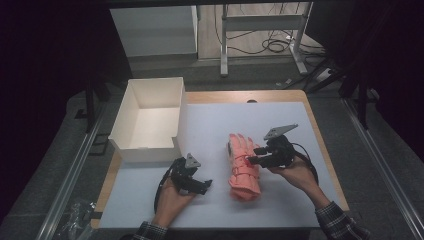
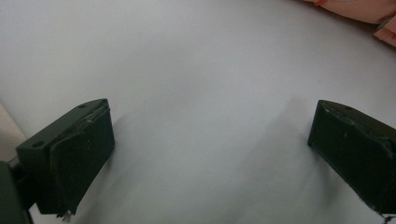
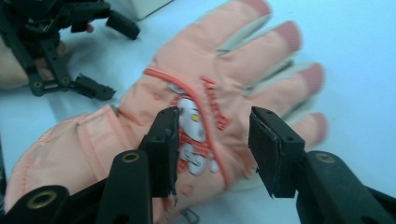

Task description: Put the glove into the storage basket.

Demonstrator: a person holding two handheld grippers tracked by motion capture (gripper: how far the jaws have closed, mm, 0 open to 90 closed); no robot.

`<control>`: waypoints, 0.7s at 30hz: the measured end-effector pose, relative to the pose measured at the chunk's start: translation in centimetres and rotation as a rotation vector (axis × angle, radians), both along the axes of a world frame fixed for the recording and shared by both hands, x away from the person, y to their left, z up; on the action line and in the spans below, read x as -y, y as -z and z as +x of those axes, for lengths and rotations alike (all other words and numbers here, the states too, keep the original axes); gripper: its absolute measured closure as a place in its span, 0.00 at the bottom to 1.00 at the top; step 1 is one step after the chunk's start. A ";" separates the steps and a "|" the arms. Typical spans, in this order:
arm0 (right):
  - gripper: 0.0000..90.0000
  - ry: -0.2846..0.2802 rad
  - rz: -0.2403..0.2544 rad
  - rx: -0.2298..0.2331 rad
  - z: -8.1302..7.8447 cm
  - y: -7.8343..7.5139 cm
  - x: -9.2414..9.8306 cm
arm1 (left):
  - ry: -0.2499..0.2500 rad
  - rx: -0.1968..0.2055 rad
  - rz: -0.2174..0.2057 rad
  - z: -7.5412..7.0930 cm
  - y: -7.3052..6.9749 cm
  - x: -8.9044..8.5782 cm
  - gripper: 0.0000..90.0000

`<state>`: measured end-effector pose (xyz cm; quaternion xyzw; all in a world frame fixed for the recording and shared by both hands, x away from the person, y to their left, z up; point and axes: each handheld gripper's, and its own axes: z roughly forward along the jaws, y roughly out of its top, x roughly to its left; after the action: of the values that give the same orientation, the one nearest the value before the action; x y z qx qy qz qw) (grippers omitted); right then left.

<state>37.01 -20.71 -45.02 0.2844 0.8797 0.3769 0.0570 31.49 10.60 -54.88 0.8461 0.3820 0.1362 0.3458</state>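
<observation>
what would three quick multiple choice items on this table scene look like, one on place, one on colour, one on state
1. Where does the open white cardboard box stand?
A. at the table's far left
B. at its near right
C. on top of the glove

2. What colour is the padded winter glove with a cartoon patch?
A. blue
B. salmon pink
C. green

3. How is the right claw?
A. clamped on the box
C. jaws apart over the glove
B. shut on bare table

Answers:
1 A, the high view shows it at the far left corner of the white table sheet.
2 B, both the high view and the right gripper view show salmon pink fabric.
3 C, its jaws stand apart above the glove's back, with no pad pressing.
</observation>
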 end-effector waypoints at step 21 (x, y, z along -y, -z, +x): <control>0.84 0.073 0.037 0.006 -3.4 4.6 4.7 | -0.001 -0.004 0.000 0.0 0.0 0.0 0.00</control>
<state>33.59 -25.44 -49.64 0.3163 0.8613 0.3917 0.0682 31.47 10.60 -54.87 0.8462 0.3830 0.1347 0.3451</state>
